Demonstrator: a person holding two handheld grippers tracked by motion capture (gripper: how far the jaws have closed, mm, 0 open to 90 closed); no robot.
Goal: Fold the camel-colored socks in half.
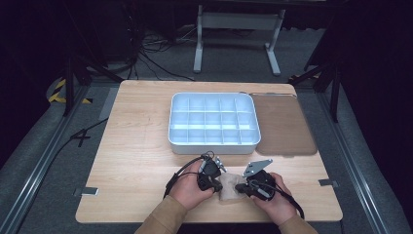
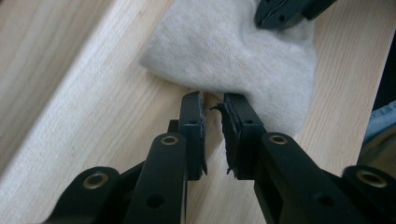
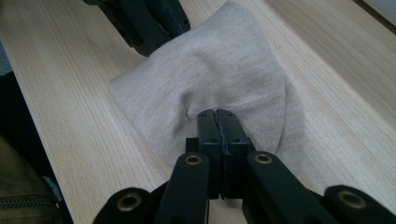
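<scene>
Left gripper (image 2: 213, 105): jaws nearly together, a narrow gap left between the pads; the tips sit at the near edge of the cloth (image 2: 233, 51), and no fabric shows pinched in the gap — the pads are not pressing on it.
Right gripper (image 3: 217, 116): jaws fully closed, pads meeting on a fold of the cloth, which puckers up to the tips.
Cloth: a small beige knit piece, bunched, lying on the table (image 1: 136, 146) near the person's edge, between the two grippers; in the high view it sits between the hands (image 1: 228, 189).
Hands: the left hand (image 1: 187, 190) and right hand (image 1: 277, 200) each hold a gripper, close together, pointed inward at the cloth from opposite sides.
Tray (image 1: 213, 122): white, split into compartments, farther back on the table — well apart from the cloth.
Mat (image 1: 285, 124): brown, just beside the tray.
</scene>
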